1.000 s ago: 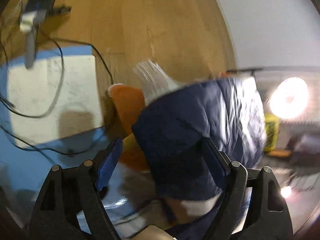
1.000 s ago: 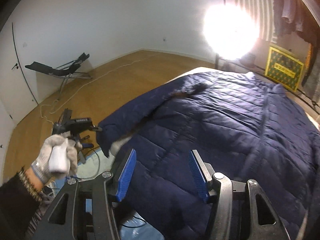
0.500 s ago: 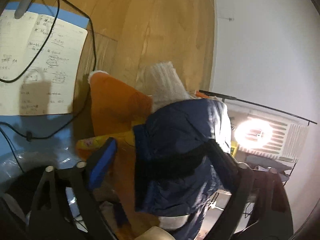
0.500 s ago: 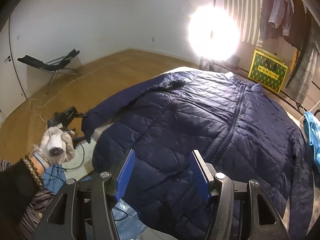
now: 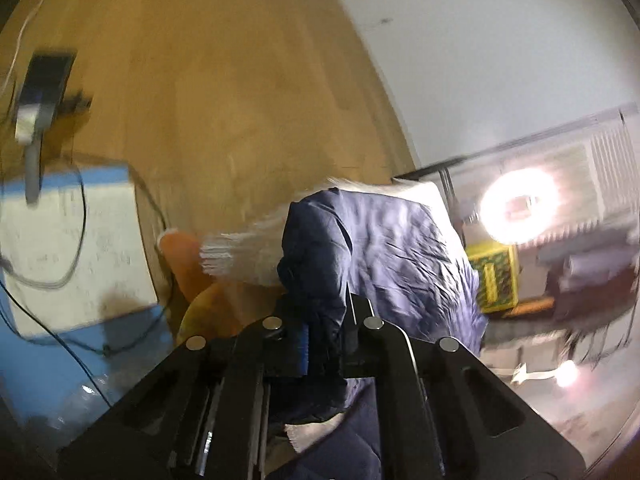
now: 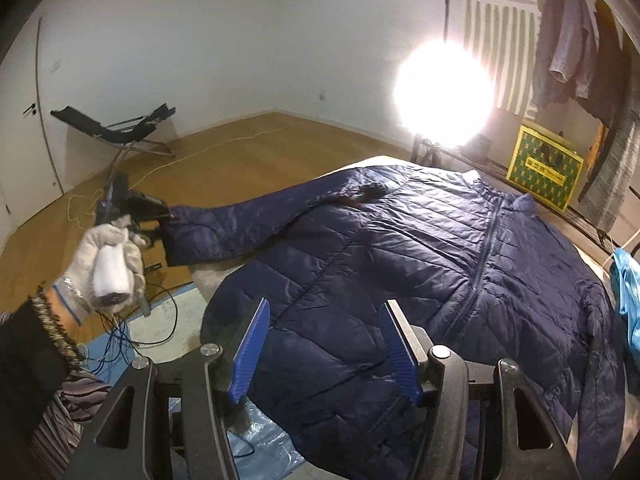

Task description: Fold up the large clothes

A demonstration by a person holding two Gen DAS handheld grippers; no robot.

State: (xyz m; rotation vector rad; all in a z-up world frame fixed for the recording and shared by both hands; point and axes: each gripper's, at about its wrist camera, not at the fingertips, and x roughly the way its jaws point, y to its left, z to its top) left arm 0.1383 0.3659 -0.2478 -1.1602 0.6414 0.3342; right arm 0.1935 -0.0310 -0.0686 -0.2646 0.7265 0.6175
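Note:
A navy quilted puffer jacket [image 6: 460,264] lies spread on a table, zip side up, collar at the far right. Its sleeve [image 6: 248,220] stretches out to the left, off the table. My left gripper [image 6: 160,214] is shut on the sleeve's cuff and holds it out in the air; in the left wrist view the cuff fabric [image 5: 320,264] is bunched between the closed left gripper [image 5: 326,340]. My right gripper [image 6: 324,348] is open and empty, hovering over the jacket's lower hem near the table's near edge.
A blue tarp [image 6: 256,436] and white sheet with cables [image 6: 168,320] lie on the wooden floor at the left. A folding chair [image 6: 120,128] stands by the far wall. A bright lamp [image 6: 442,92], a yellow box [image 6: 544,168] and hanging clothes [image 6: 576,48] are behind the table.
My left gripper has closed on the sleeve cuff and pulled the sleeve out straight to the left. The right gripper has risen and drawn back, still open.

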